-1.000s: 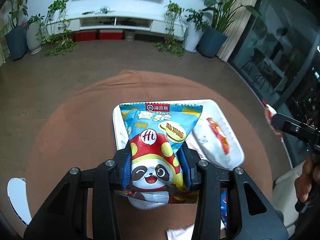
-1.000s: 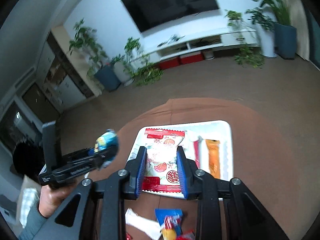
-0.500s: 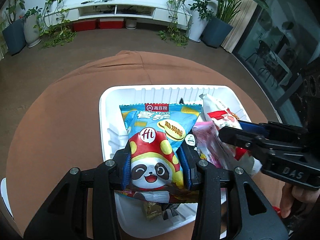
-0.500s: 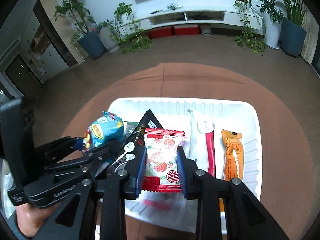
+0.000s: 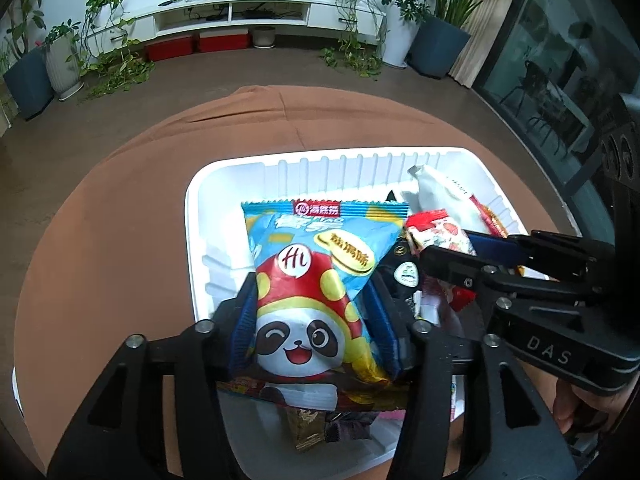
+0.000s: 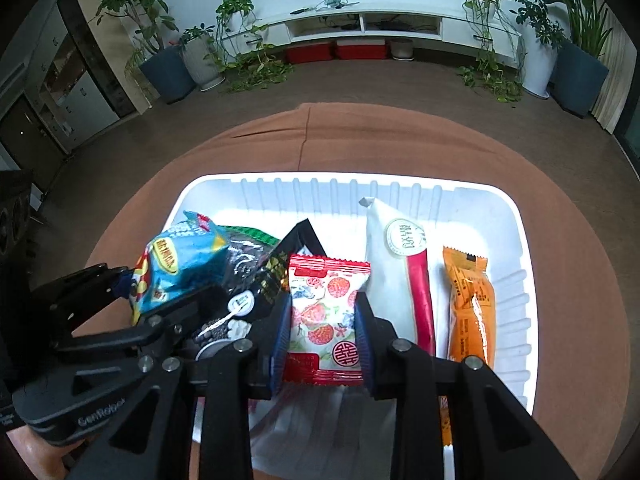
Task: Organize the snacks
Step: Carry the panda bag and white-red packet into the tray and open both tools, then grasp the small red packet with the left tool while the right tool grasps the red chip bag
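White plastic tray (image 6: 516, 240) sits on the brown-clothed desk (image 5: 100, 220). Left gripper (image 5: 312, 312) is clamped on a blue panda snack bag (image 5: 316, 280) above the tray's left part. Right gripper (image 6: 322, 320) pinches a red-and-white candy packet (image 6: 324, 316) over the tray's middle, beside a white-and-red pouch (image 6: 400, 272) and an orange bar (image 6: 472, 304).

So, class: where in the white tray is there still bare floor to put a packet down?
Bare floor lies along the white tray's ribbed far wall, beyond the black packet, and in the far left corner. The right is crowded: white-and-red stick, orange bar. Both held packets fill the middle.
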Action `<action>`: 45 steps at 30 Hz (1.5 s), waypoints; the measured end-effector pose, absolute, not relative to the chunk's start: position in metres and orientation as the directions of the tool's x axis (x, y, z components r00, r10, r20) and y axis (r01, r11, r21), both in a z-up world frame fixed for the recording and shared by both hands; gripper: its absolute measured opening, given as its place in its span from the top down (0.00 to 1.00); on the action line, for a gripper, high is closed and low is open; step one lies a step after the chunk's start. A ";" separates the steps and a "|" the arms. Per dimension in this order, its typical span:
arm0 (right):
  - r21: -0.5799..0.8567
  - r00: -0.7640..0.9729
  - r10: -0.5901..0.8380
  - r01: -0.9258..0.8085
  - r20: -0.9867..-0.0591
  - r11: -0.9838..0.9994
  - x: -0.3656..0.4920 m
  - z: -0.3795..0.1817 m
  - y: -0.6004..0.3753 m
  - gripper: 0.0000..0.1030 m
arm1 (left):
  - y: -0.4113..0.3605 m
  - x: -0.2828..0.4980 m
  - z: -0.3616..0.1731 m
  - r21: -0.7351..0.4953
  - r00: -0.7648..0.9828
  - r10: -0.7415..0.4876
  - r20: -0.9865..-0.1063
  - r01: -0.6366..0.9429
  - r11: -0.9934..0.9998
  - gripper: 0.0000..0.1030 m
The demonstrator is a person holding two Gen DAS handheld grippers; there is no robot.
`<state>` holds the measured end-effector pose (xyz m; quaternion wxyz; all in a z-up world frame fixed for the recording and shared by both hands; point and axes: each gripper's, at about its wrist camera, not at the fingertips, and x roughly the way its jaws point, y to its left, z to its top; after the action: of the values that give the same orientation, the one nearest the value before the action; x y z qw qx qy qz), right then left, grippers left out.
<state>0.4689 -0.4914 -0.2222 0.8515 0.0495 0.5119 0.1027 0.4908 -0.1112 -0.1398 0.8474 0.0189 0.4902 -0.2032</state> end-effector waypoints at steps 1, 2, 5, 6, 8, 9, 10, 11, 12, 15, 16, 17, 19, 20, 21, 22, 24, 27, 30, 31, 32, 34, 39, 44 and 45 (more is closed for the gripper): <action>0.191 0.455 0.225 -0.120 -0.862 0.974 0.469 -0.223 -0.492 0.67 | -0.111 0.492 -0.141 -0.169 0.438 -0.325 -0.838 0.358 0.918 0.46; 0.195 0.456 0.228 -0.117 -0.861 0.974 0.469 -0.224 -0.493 0.66 | -0.109 0.494 -0.142 -0.171 0.439 -0.324 -0.838 0.352 0.920 0.43; 0.195 0.456 0.223 -0.109 -0.862 0.975 0.469 -0.225 -0.496 0.62 | -0.106 0.493 -0.142 -0.162 0.445 -0.318 -0.837 0.354 0.921 0.37; 0.192 0.455 0.221 -0.109 -0.863 0.975 0.469 -0.225 -0.496 0.60 | -0.106 0.493 -0.142 -0.162 0.447 -0.317 -0.836 0.351 0.922 0.37; 0.192 0.454 0.220 -0.107 -0.864 0.976 0.468 -0.225 -0.496 0.59 | -0.105 0.494 -0.142 -0.166 0.447 -0.320 -0.835 0.350 0.922 0.36; 0.190 0.453 0.217 -0.106 -0.864 0.976 0.467 -0.225 -0.496 0.56 | -0.104 0.493 -0.141 -0.166 0.448 -0.320 -0.835 0.349 0.922 0.35; 0.188 0.455 0.215 -0.103 -0.864 0.977 0.466 -0.224 -0.497 0.53 | -0.104 0.493 -0.141 -0.165 0.451 -0.320 -0.833 0.349 0.922 0.33; 0.188 0.458 0.214 -0.102 -0.863 0.977 0.465 -0.224 -0.497 0.50 | -0.103 0.490 -0.139 -0.166 0.454 -0.322 -0.831 0.350 0.922 0.32; 0.190 0.460 0.215 -0.101 -0.862 0.977 0.464 -0.223 -0.499 0.49 | -0.103 0.489 -0.139 -0.168 0.456 -0.324 -0.829 0.349 0.922 0.31; 0.196 0.463 0.219 -0.099 -0.859 0.976 0.461 -0.221 -0.501 0.48 | -0.099 0.485 -0.134 -0.166 0.467 -0.325 -0.822 0.351 0.922 0.27; 0.196 0.465 0.220 -0.100 -0.857 0.975 0.460 -0.220 -0.502 0.48 | -0.097 0.483 -0.131 -0.165 0.470 -0.326 -0.820 0.350 0.922 0.24; 0.198 0.468 0.222 -0.101 -0.855 0.975 0.459 -0.218 -0.503 0.46 | -0.095 0.482 -0.128 -0.169 0.476 -0.331 -0.815 0.350 0.921 0.21; 0.202 0.481 0.227 -0.104 -0.847 0.974 0.455 -0.211 -0.505 0.42 | -0.090 0.476 -0.122 -0.179 0.486 -0.339 -0.805 0.346 0.921 0.16; 0.206 0.489 0.231 -0.105 -0.841 0.973 0.452 -0.206 -0.506 0.38 | -0.087 0.472 -0.118 -0.185 0.493 -0.345 -0.799 0.343 0.921 0.12; 0.212 0.495 0.237 -0.106 -0.836 0.971 0.450 -0.202 -0.508 0.34 | -0.085 0.469 -0.113 -0.193 0.500 -0.351 -0.791 0.341 0.920 0.10; 0.221 0.501 0.244 -0.107 -0.830 0.969 0.447 -0.197 -0.510 0.32 | -0.084 0.464 -0.108 -0.198 0.505 -0.354 -0.787 0.337 0.920 0.04; 0.247 0.515 0.267 -0.109 -0.815 0.963 0.439 -0.187 -0.514 0.26 | -0.082 0.453 -0.099 -0.210 0.509 -0.367 -0.778 0.341 0.916 0.01; 0.285 0.537 0.308 -0.128 -0.785 0.950 0.423 -0.171 -0.522 0.23 | -0.080 0.427 -0.086 -0.205 0.520 -0.375 -0.768 0.355 0.912 0.01; 0.306 0.557 0.336 -0.150 -0.759 0.940 0.403 -0.158 -0.528 0.21 | -0.073 0.400 -0.075 -0.205 0.526 -0.388 -0.757 0.372 0.905 0.01; 0.316 0.566 0.353 -0.168 -0.745 0.934 0.390 -0.153 -0.531 0.20 | -0.071 0.389 -0.072 -0.201 0.531 -0.389 -0.753 0.376 0.904 0.01; 0.319 0.572 0.363 -0.181 -0.736 0.930 0.380 -0.150 -0.534 0.20 | -0.069 0.377 -0.070 -0.198 0.533 -0.391 -0.750 0.382 0.903 0.01; 0.324 0.577 0.377 -0.198 -0.725 0.925 0.360 -0.147 -0.539 0.20 | -0.063 0.352 -0.070 -0.199 0.523 -0.392 -0.757 0.387 0.900 0.01; 0.333 0.590 0.411 -0.242 -0.695 0.911 0.298 -0.146 -0.549 0.19 | -0.048 0.287 -0.089 -0.191 0.496 -0.360 -0.791 0.359 0.914 0.01; 0.232 0.604 0.386 -0.319 -0.697 0.919 0.241 -0.152 -0.548 0.19 | -0.034 0.237 -0.117 -0.184 0.458 -0.306 -0.835 0.292 0.939 0.01; 0.188 0.606 0.369 -0.343 -0.704 0.920 0.230 -0.154 -0.546 0.19 | -0.031 0.228 -0.122 -0.185 0.451 -0.299 -0.841 0.279 0.942 0.01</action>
<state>0.2295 -0.5457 -0.1537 0.8960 0.0167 0.3968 0.1987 0.2280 -0.0315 -0.1217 0.8517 -0.0097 0.4958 -0.1696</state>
